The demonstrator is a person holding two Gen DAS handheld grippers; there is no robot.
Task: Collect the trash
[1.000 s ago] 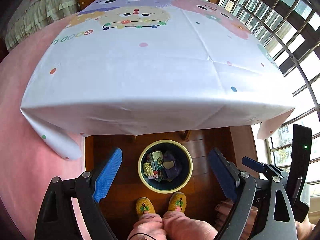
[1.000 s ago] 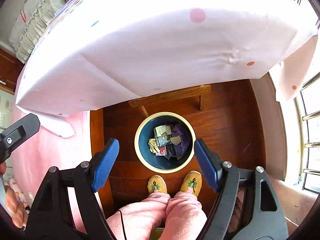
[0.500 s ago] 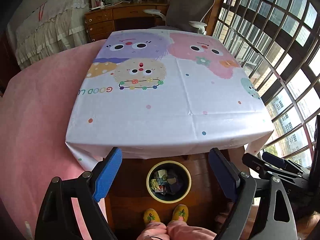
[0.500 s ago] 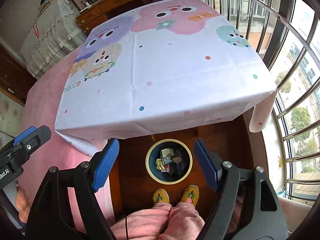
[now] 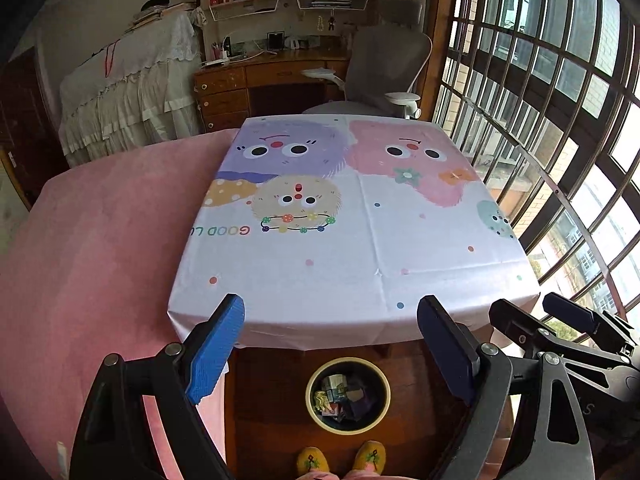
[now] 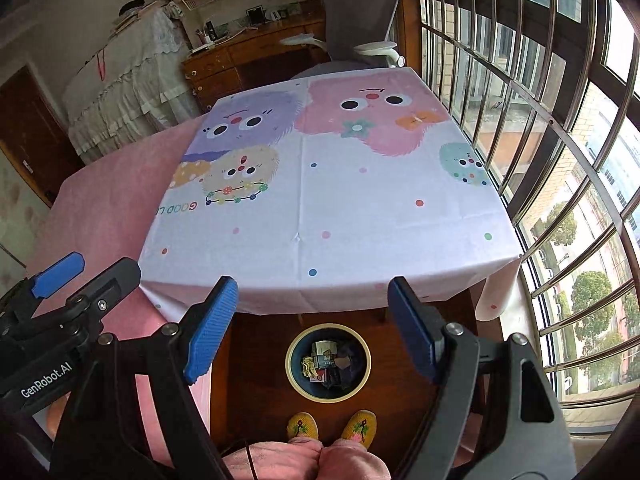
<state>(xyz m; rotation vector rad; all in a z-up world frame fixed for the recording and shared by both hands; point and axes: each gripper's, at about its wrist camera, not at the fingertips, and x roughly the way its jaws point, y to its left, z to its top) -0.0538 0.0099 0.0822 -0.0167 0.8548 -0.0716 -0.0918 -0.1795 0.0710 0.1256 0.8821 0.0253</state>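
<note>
1. Rising: both wrist views have pulled up and back from a second ago. Then the bin filled mid-frame under the cloth edge; now the whole desk (image 5: pixel 360 240) top shows, plus the room behind it.
2. Left tool (image 5: pixel 332 344) is open and empty, jaws wide apart. Right tool (image 6: pixel 312 316) the same: wide, nothing held.
3. Bin (image 5: pixel 348 394) sits on the wood floor just in front of the desk's near edge, holding wrappers and scraps. Slippers (image 6: pixel 332 426) stand right behind it at 6 o'clock.
4. Relative to the tools: in both views the bin lies at 6 o'clock of the fingertip gap, well below it and between the two jaws. Tools are well apart from it, no contact.
5. Cloth-covered desk top shows only the printed pattern; I see no loose trash on it in either view.
6. My read: the drop is done and the lift is a retreat or a scan for more. With nothing left visible on the desk, the task looks at or near its end.
7. Right tool shows at 4 o'clock in the left view; left tool at 8 o'clock in the right view.
</note>
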